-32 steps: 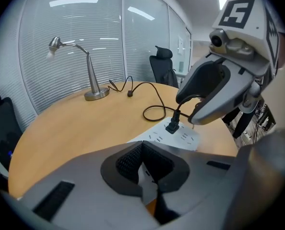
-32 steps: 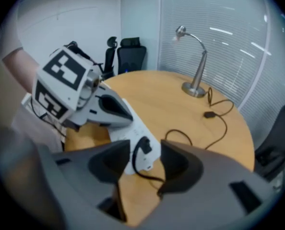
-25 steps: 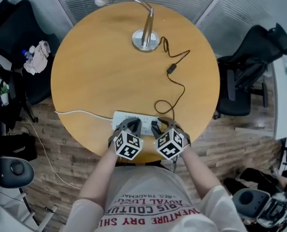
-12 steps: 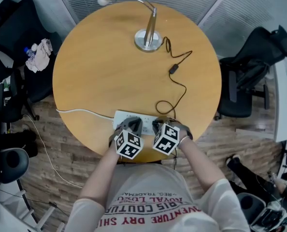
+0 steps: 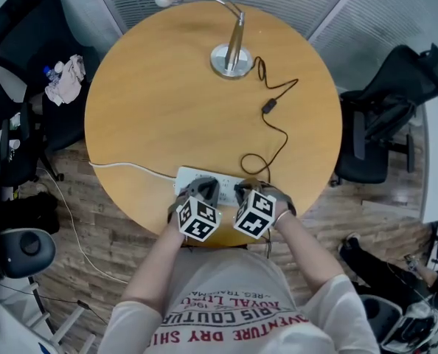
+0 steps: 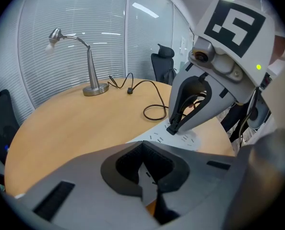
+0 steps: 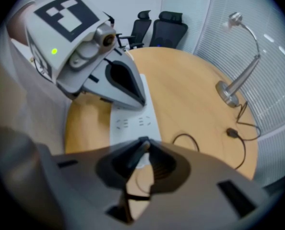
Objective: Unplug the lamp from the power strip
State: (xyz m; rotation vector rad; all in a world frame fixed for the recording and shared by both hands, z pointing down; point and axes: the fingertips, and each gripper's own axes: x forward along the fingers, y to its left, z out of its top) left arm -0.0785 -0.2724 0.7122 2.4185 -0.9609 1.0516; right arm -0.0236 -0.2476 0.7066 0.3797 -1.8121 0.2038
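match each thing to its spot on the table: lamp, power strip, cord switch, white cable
Things
1. lamp
2. power strip
3. cord switch
4. white cable

Places
A. near edge of the table
B. trailing off the table's left side
C. far edge
D. mid-table, between lamp and power strip

Pairs: 1-C, 2-A, 3-D, 4-B

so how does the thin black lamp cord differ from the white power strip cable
The thin black lamp cord curls in loops and carries an inline switch; the white power strip cable lies nearly straight. The black one stays on the wooden table; the white one drops over its left edge. Both reach the white power strip.
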